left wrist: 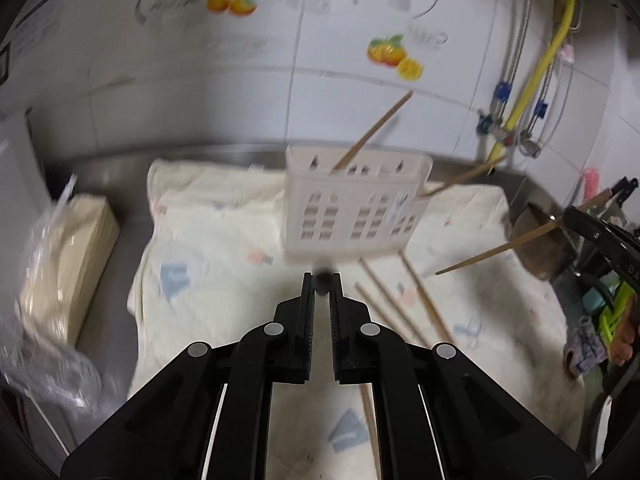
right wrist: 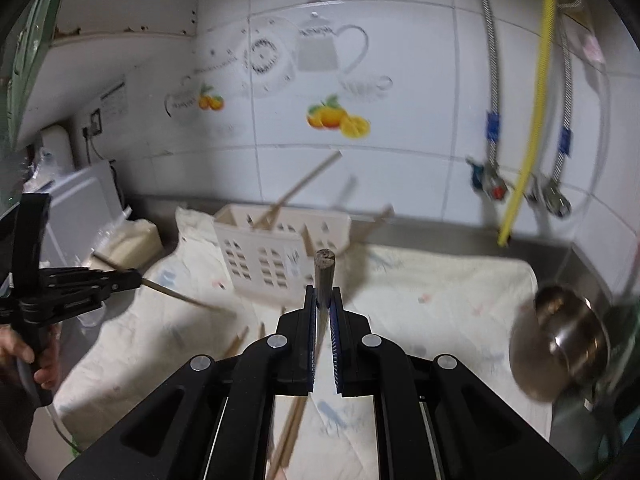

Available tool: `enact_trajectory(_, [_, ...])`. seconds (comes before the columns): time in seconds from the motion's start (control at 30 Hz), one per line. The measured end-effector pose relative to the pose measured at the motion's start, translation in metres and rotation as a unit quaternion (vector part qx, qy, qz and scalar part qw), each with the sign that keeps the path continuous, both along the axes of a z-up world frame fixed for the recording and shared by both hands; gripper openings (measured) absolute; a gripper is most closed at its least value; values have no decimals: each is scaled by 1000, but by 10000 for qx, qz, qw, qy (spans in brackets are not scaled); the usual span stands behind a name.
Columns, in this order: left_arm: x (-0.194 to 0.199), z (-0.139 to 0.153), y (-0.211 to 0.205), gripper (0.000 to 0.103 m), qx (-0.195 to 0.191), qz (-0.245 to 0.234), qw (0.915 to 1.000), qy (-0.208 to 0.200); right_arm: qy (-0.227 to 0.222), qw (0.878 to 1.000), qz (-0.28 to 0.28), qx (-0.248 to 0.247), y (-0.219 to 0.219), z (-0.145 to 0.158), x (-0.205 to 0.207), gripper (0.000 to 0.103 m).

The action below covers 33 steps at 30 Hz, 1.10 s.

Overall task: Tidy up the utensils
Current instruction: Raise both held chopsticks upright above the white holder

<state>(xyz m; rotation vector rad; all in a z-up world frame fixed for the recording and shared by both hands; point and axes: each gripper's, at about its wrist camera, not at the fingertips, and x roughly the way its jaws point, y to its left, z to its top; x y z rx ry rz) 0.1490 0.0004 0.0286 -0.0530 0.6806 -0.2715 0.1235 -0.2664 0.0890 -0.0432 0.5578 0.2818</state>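
The left gripper (left wrist: 322, 286) is clamped on a chopstick (left wrist: 323, 283) seen end-on as a dark round tip between its nearly closed jaws; in the right wrist view this gripper (right wrist: 134, 278) holds the stick (right wrist: 180, 294) slanting down over the left part of the cloth. The right gripper (right wrist: 323, 298) is clamped on another chopstick (right wrist: 325, 268), whose blunt end sticks up just past the fingertips; the left wrist view shows that stick (left wrist: 500, 250) reaching in from the right edge of the surface. A white slotted utensil basket (left wrist: 352, 200) stands on a pale patterned cloth (left wrist: 224, 264) toward the back edge of the surface, just beyond the left gripper, with one chopstick (left wrist: 372, 130) leaning out of its top. Several loose chopsticks (left wrist: 416, 296) lie on the cloth between the basket and the front edge. Open cloth lies left of the basket. A bagged stack (left wrist: 68, 264) sits at the left edge, and a metal pot (right wrist: 568, 336) at the right edge, below hoses (right wrist: 532, 120) on the tiled wall (right wrist: 400, 168).
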Motion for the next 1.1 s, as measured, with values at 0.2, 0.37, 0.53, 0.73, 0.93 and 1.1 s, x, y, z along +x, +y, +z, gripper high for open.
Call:
enact_trajectory(0.2, [17, 41, -14, 6, 147, -244, 9992, -271, -47, 9994, 347, 60, 6, 42, 24, 7])
enact_trajectory(0.37, [27, 81, -17, 6, 112, -324, 9979, -549, -105, 9988, 484, -68, 11, 64, 37, 7])
enact_trajectory(0.53, [39, 125, -20, 6, 91, -272, 9946, -996, -231, 9986, 433, -171, 10, 79, 49, 7])
enact_trajectory(0.73, [61, 161, -18, 6, 23, 6, 9898, -1424, -356, 9987, 281, -213, 5, 93, 67, 7])
enact_trajectory(0.93, [96, 152, -21, 6, -94, 138, 9913, -1307, -248, 9992, 193, -248, 6, 90, 91, 7])
enact_trajectory(1.1, [123, 121, -22, 6, -73, 150, 9958, -900, -78, 9992, 198, -344, 11, 77, 107, 7])
